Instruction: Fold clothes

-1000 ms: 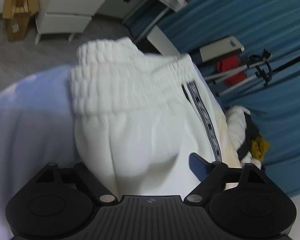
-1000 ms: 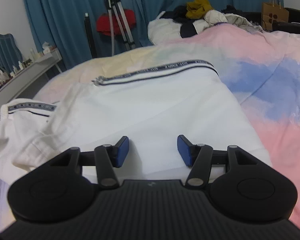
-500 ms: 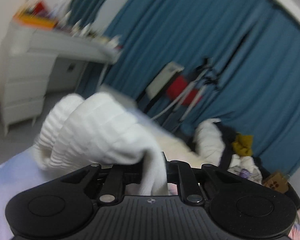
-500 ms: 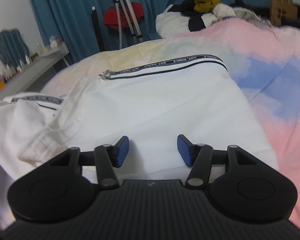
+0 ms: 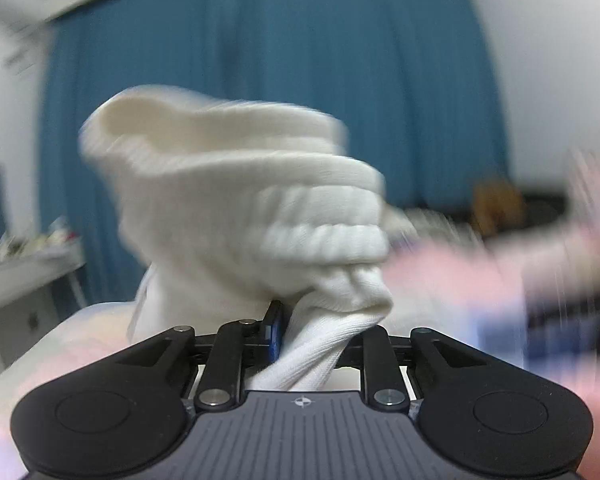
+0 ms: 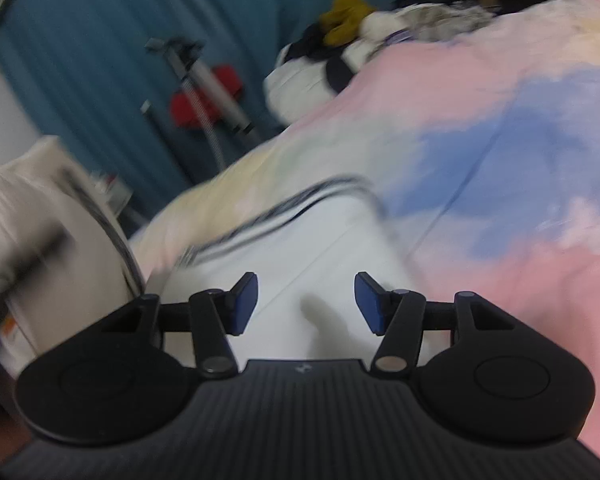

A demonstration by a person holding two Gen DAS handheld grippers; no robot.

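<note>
Left gripper [image 5: 316, 332] level-ish, clamping white trousers [image 5: 240, 208]

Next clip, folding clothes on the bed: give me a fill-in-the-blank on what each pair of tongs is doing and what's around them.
1. The left tongs are clamped on the ribbed waistband of the ____ trousers.
2. The right tongs stand ____, with nothing between their blue pads.
3. Under the right tongs, the trousers lie on a pink and ____ bedspread.
4. Behind the lifted waistband hangs a ____ curtain.

Missing words: white; open; blue; blue
</note>
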